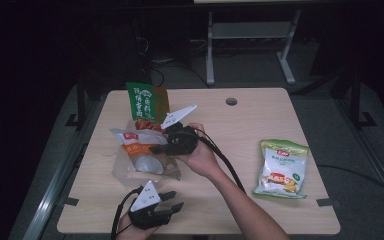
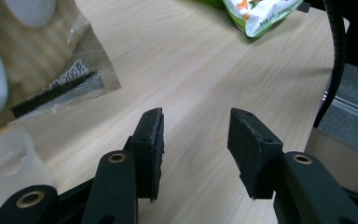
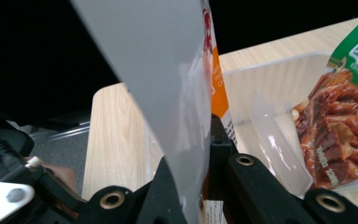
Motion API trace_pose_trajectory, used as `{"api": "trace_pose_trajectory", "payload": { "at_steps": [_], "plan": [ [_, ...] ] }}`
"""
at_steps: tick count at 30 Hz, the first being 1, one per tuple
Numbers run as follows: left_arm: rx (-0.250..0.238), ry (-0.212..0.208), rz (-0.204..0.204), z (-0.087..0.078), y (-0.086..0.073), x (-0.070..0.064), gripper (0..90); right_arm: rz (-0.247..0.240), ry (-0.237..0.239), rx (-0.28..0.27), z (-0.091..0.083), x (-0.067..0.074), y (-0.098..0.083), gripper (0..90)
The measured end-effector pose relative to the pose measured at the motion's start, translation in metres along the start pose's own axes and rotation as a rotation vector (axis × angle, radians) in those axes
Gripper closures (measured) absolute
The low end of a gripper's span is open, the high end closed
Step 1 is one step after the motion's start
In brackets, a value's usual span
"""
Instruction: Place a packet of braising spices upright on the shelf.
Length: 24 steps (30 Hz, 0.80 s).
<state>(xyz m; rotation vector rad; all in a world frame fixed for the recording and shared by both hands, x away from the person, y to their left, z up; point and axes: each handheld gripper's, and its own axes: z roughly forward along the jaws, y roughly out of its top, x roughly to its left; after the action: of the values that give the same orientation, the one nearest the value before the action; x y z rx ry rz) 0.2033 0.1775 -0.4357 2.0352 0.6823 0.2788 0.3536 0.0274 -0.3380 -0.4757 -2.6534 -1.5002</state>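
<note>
Fingers of the left gripper (image 1: 172, 200) stand partly apart with nothing between them, low on the worktop (image 1: 240, 125). Up and to their right, the right gripper (image 1: 162, 148) pinches the orange-and-white pouch (image 1: 137, 142) upright over the clear tray (image 3: 261, 79) — so the right hand is nearer.

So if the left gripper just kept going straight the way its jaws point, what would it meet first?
Probably bare table first: the left gripper stands open with nothing between its jaws. Farther along that line lies the green snack bag; depth is hard to judge.
</note>
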Motion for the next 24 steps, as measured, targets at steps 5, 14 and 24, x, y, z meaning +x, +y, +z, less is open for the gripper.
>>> {"api": "trace_pose_trajectory", "payload": {
  "at_steps": [5,14,24],
  "plan": [
    [-0.007,0.001,-0.011,-0.0004,-0.0002,0.0002,55.0,-0.009,-0.011,0.034,0.0068,-0.001,-0.0056,89.8],
    [-0.006,-0.001,-0.008,-0.0008,0.0002,-0.0002,54.6,-0.035,-0.004,0.073,0.0042,0.0011,-0.0057,88.7],
    [-0.004,-0.004,0.006,-0.0002,0.0003,-0.0007,54.3,-0.052,-0.025,0.173,0.0071,0.0049,-0.0022,89.6]
  ]
}}
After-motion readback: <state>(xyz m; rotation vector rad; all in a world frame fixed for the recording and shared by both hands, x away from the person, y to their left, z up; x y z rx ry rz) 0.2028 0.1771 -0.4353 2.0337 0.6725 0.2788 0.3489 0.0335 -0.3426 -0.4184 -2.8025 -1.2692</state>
